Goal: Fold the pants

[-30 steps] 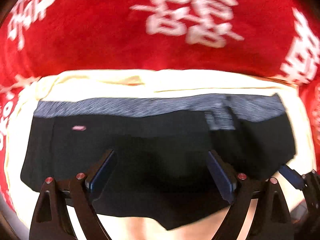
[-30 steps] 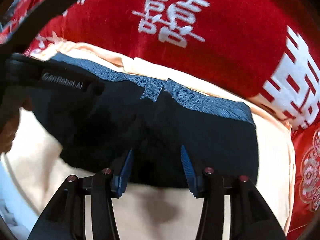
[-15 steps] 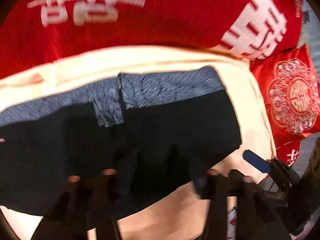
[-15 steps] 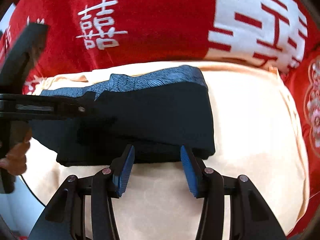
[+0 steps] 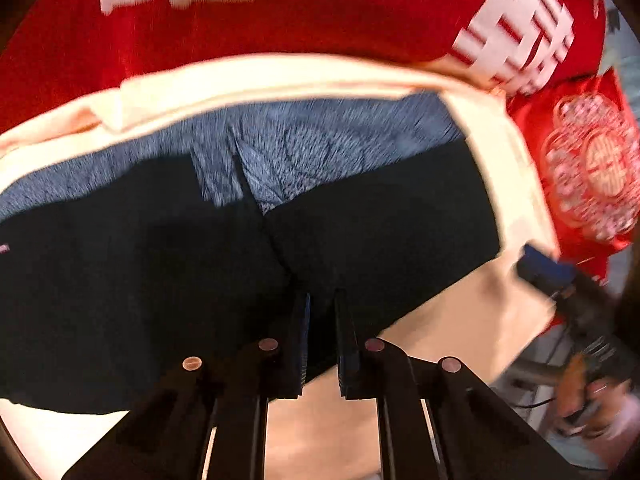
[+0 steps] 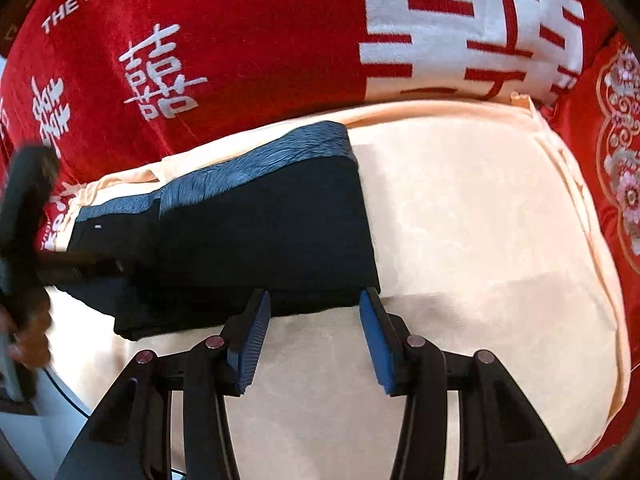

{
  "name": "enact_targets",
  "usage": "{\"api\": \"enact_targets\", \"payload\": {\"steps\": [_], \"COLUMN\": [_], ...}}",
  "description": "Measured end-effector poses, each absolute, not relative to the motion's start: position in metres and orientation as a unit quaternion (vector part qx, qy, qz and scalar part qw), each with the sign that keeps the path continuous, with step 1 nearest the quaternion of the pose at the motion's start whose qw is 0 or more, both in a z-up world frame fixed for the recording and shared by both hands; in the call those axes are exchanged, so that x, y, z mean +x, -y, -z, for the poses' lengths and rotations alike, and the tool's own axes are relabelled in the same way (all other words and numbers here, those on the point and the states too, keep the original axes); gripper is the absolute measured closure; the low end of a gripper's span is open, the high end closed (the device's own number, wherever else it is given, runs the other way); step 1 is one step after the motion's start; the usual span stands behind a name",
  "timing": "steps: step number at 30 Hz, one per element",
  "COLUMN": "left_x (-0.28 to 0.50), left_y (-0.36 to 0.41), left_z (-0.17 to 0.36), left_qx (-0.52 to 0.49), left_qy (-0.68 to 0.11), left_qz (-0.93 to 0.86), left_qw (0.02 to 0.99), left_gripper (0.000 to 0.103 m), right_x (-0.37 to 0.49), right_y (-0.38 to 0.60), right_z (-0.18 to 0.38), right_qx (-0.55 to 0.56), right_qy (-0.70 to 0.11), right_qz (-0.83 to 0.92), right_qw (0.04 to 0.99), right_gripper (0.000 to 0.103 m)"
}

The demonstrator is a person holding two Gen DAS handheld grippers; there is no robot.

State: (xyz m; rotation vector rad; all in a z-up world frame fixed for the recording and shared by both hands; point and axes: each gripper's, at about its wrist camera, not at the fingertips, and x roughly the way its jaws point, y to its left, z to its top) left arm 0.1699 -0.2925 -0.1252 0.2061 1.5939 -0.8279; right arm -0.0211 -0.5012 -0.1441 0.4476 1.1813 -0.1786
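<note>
Black pants (image 5: 160, 280) with a grey-blue waistband (image 5: 320, 148) lie folded on a cream cloth (image 5: 460, 328). My left gripper (image 5: 320, 312) has its jaws nearly together on the pants' near edge, with black fabric between the pads. In the right wrist view the pants (image 6: 260, 232) lie as a folded stack at the left, waistband (image 6: 260, 160) at the far side. My right gripper (image 6: 314, 320) is open and empty, just in front of the stack's near right corner. The left gripper's body (image 6: 24, 216) shows at the left edge of that view.
A red blanket with white characters (image 6: 240, 40) lies behind the cream cloth (image 6: 480, 240). A red embroidered cushion (image 6: 616, 160) sits at the right; it also shows in the left wrist view (image 5: 592, 168). The right gripper (image 5: 560, 280) appears at that view's right edge.
My left gripper has closed from wide open onto the pants' near edge and shifted right. My right gripper has drawn back off the pants and stays open.
</note>
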Motion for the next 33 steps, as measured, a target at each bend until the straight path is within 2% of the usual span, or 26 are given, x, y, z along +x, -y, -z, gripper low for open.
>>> {"api": "enact_targets", "payload": {"steps": [4,6,12,14,19,20,22,23,24,33], "left_x": [0.165,0.166,0.166,0.168,0.168,0.167,0.168,0.168,0.169,0.166], "left_y": [0.289,0.283,0.289,0.288,0.285,0.284,0.279,0.274,0.267,0.217], "left_z": [0.128,0.125,0.126,0.127,0.123,0.120,0.114,0.111,0.107,0.108], "left_qx": [0.082,0.079,0.085,0.079,0.075,0.080,0.086,0.080,0.071,0.083], "left_qy": [-0.682,-0.682,-0.677,-0.677,-0.678,-0.675,-0.670,-0.667,-0.666,-0.674], "left_qz": [0.360,0.363,0.363,0.361,0.351,0.342,0.322,0.316,0.307,0.244], "left_qw": [0.631,0.631,0.635,0.637,0.642,0.649,0.664,0.670,0.676,0.692], "left_gripper": [0.090,0.090,0.090,0.090,0.089,0.084,0.059,0.054,0.052,0.052], "right_x": [0.000,0.020,0.089,0.099,0.088,0.083,0.076,0.072,0.067,0.056], "right_y": [0.523,0.536,0.533,0.522,0.508,0.501,0.491,0.484,0.475,0.402], "right_z": [0.143,0.147,0.187,0.208,0.192,0.186,0.178,0.173,0.169,0.160], "right_qx": [0.219,0.232,0.214,0.192,0.191,0.186,0.178,0.175,0.173,0.130], "right_qy": [-0.536,-0.529,-0.558,-0.579,-0.569,-0.572,-0.573,-0.572,-0.572,-0.576], "right_qz": [0.083,0.067,0.038,0.045,0.046,0.036,0.023,0.014,0.006,-0.046], "right_qw": [0.811,0.814,0.801,0.791,0.799,0.798,0.800,0.801,0.802,0.806], "right_gripper": [0.054,0.076,0.077,0.074,0.074,0.074,0.074,0.073,0.073,0.073]}}
